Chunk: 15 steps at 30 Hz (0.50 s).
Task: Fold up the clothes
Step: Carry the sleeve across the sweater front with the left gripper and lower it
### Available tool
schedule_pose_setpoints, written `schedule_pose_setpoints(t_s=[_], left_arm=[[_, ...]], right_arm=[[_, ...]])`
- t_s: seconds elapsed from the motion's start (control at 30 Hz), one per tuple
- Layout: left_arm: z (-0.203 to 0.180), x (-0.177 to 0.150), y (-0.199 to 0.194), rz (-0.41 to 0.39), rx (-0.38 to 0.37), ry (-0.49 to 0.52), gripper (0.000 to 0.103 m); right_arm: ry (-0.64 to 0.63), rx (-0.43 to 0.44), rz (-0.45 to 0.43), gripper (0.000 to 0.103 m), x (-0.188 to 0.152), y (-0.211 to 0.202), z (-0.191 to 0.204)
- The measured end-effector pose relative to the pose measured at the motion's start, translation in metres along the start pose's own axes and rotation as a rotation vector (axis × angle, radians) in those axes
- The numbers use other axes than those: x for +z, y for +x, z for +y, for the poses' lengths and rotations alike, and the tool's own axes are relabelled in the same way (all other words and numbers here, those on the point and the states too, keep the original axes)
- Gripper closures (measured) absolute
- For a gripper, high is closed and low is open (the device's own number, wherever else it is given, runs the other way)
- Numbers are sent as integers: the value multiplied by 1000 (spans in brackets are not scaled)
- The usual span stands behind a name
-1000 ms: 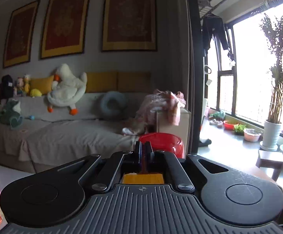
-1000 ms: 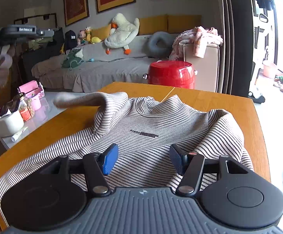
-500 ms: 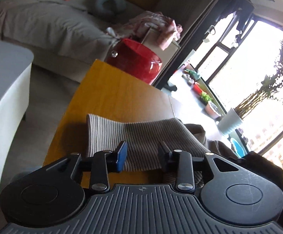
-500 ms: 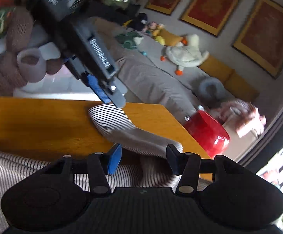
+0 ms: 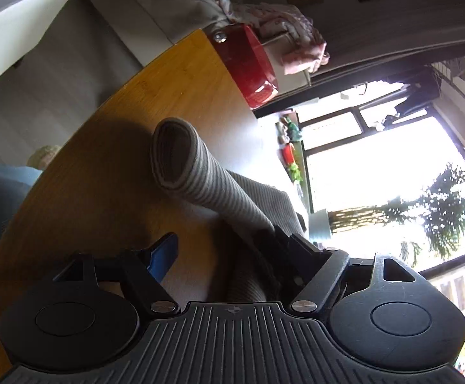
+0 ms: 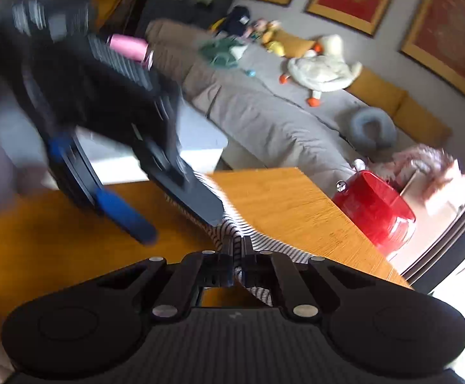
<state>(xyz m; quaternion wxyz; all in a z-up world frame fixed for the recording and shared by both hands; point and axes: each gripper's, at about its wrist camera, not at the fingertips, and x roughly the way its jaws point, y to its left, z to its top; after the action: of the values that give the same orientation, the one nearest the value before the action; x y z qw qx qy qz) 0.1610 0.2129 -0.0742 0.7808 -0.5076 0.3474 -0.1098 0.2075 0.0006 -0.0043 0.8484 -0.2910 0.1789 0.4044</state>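
Observation:
A grey-and-white striped sweater lies on the wooden table. Its sleeve lifts off the wood, with the round cuff gaping toward me. My left gripper is tilted low over the table and its jaws are opening. The sleeve runs along the right finger, and the blue pad stands free of the cloth. In the right wrist view, my right gripper is shut on striped cloth of the sleeve. The blurred left gripper hovers just beyond it.
A red glossy pot stands past the table's far corner, also in the left wrist view. Behind it are a grey sofa with plush toys and a pile of pink clothes. A white low table is on the left.
The left gripper has dropped to the table, rolled over, and gone from shut to wide apart. The right gripper swung left to the sleeve and closed on the striped cloth.

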Motion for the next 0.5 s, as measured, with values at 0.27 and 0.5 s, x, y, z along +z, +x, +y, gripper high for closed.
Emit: schedule_pose_setpoints(t_s=[0.27, 0.5], left_arm=[[-51, 1, -2, -165, 105, 247, 93], [-127, 20, -66, -447, 275, 584, 94]], right_arm=[[160, 66, -46, 98, -15, -42, -23], [252, -67, -95, 60, -63, -105, -52]])
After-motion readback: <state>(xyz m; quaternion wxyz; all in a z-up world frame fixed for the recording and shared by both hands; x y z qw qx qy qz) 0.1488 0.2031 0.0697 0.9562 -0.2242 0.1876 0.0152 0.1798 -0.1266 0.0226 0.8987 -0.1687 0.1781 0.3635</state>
